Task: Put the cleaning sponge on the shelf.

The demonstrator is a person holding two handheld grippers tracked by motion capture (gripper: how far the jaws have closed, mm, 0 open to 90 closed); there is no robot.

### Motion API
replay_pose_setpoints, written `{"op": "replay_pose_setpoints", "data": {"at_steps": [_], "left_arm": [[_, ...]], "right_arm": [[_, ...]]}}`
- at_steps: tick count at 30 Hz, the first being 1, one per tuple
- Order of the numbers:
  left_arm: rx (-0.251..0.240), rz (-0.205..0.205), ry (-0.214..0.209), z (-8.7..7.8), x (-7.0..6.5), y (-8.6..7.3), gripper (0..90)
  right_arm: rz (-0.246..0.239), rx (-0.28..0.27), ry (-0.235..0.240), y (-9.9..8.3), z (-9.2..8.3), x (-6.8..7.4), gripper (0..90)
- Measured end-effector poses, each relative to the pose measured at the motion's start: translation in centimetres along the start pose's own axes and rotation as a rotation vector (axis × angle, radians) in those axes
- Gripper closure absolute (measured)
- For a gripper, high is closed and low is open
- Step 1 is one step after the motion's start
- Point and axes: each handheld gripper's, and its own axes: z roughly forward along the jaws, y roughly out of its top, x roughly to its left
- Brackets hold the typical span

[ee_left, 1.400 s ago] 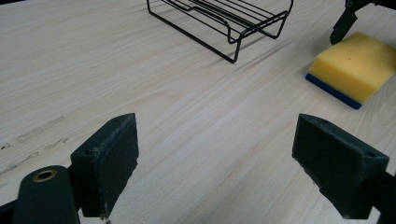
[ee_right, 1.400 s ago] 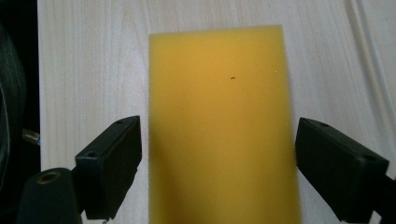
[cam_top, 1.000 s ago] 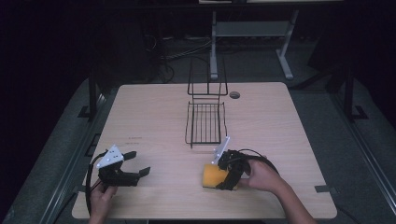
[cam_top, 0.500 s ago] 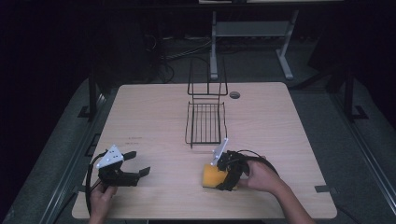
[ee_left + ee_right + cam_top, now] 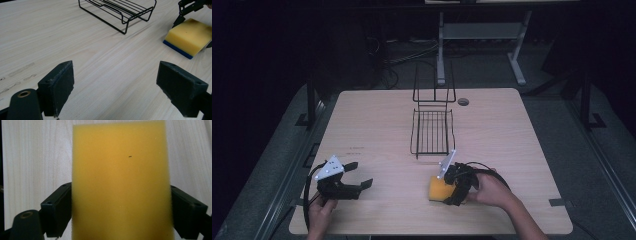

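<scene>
Item 1, sponge: a rectangular block of yellow foam, fine-pored and matt, with one small dark speck on its broad face. In my left gripper view it shows a thin dark-blue layer along its lower edge, under the yellow. It sits on the near right part of the table, just in front of the wire rack, and in the high view it appears as an orange-yellow block at the tip of my right tool.

Item 2, my right gripper: clenched on the sponge, one black jaw pressed against each long side, the foam standing up between them and covering most of the wood behind. In the high view it lies low over the table, my hand behind it.

Item 3, my left gripper: released, jaws spread wide over bare wood, nothing between them. It rests at the near left corner of the table, well apart from the sponge.

Item 4, wire rack: black, an open flat basket with an upright frame at its far end, standing mid-table.
</scene>
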Motion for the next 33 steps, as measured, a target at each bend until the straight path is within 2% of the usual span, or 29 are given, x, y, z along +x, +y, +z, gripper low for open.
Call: {"op": "replay_pose_setpoints", "data": {"at_steps": [6, 16, 33], "left_arm": [[-0.002, -0.003, -0.001, 0.0, 0.0, 0.0, 14.1], [-0.005, -0.004, -0.001, -0.1, 0.1, 0.0, 14.1], [-0.007, -0.003, 0.001, -0.1, 0.1, 0.0, 14.1]], "right_arm": [[0.000, 0.003, -0.004, -0.1, 0.0, -0.1, 19.3], [-0.012, 0.002, -0.014, -0.1, -0.1, 0.0, 20.7], [-0.016, -0.009, -0.024, 0.4, -1.4, -0.3, 21.4]]}}
